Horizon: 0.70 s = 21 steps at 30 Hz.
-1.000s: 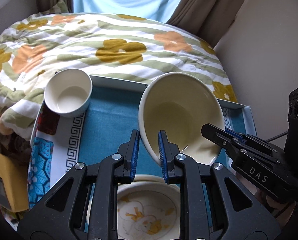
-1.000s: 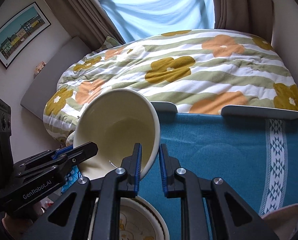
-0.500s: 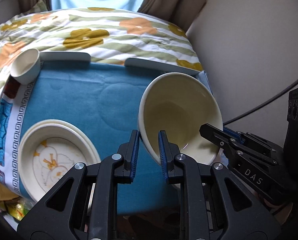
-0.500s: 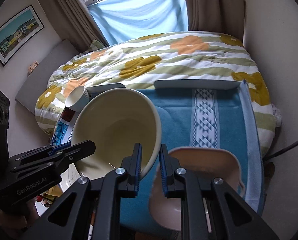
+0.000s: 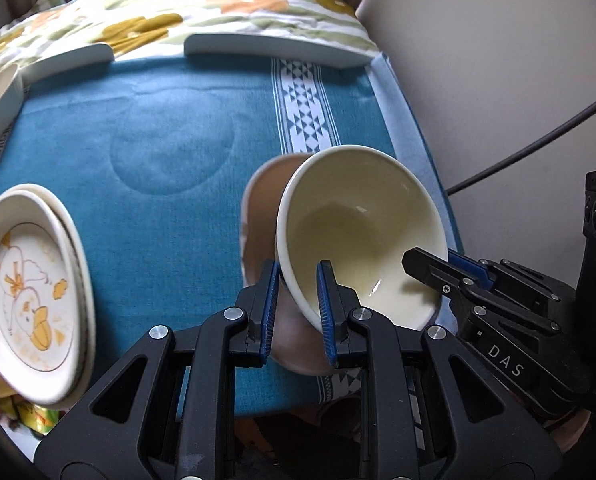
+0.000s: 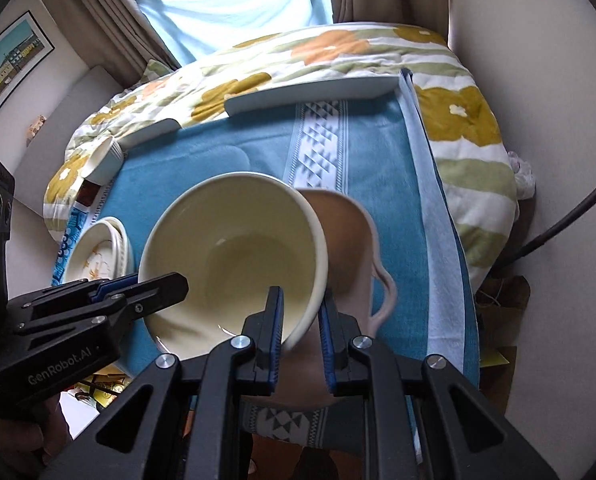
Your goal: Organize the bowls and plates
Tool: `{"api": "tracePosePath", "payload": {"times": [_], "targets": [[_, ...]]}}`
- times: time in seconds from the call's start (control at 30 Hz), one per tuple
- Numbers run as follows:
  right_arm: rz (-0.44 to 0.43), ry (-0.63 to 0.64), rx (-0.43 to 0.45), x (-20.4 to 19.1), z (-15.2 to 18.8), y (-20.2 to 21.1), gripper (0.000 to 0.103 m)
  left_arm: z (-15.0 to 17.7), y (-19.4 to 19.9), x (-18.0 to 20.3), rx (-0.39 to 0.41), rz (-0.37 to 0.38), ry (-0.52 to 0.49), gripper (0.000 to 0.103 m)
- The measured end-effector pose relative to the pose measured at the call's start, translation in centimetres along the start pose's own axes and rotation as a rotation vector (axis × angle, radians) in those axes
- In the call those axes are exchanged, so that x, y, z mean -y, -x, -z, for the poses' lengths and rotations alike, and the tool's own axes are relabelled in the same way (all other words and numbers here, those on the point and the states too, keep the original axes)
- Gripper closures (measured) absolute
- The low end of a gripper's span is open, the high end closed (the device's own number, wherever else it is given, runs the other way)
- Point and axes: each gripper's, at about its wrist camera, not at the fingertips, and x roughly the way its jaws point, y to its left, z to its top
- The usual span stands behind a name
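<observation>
Here both claws grip the cream bowl point(image 5: 358, 216); left claw point(image 6: 145, 288) reads "GenRobot.AI"; right claw point(image 5: 438, 268) "DAS".

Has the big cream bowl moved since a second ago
Yes. The cream bowl, gripped by both tongs, has travelled rightward across the blue cloth, away from the duck plate, and now hangs over the pink bowl.

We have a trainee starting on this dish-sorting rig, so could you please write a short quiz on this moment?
1. True or false: both grippers clamp the cream bowl's rim.
2. What lies directly under the cream bowl? A) duck plate B) pink bowl C) white cup
3. Where does the duck plate sit in the left wrist view?

Key:
1. True: left gripper and right gripper each pinch the rim.
2. B, the pink bowl.
3. At the left edge, on the blue cloth.
</observation>
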Motion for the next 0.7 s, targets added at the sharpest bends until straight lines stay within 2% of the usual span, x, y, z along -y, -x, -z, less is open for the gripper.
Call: {"api": "tracePosePath", "payload": {"times": [0.27, 0.43, 0.7], "targets": [[0.004, 0.018, -0.022, 1.1, 0.1, -1.2, 0.087, 0.0, -2.8, 1.3, -0.037, -0.072, -0.058, 0.086], [0.012, 0.043, -0.028, 0.9, 0.1, -1.4, 0.087, 0.0, -3.0, 1.9, -0.029, -0.126, -0.115, 0.086], [0.019, 0.070, -0.040, 0.5, 0.4, -1.4, 0.087, 0.0, -3.3, 2.1, -0.027, -0.157, -0.149, 0.086]]}}
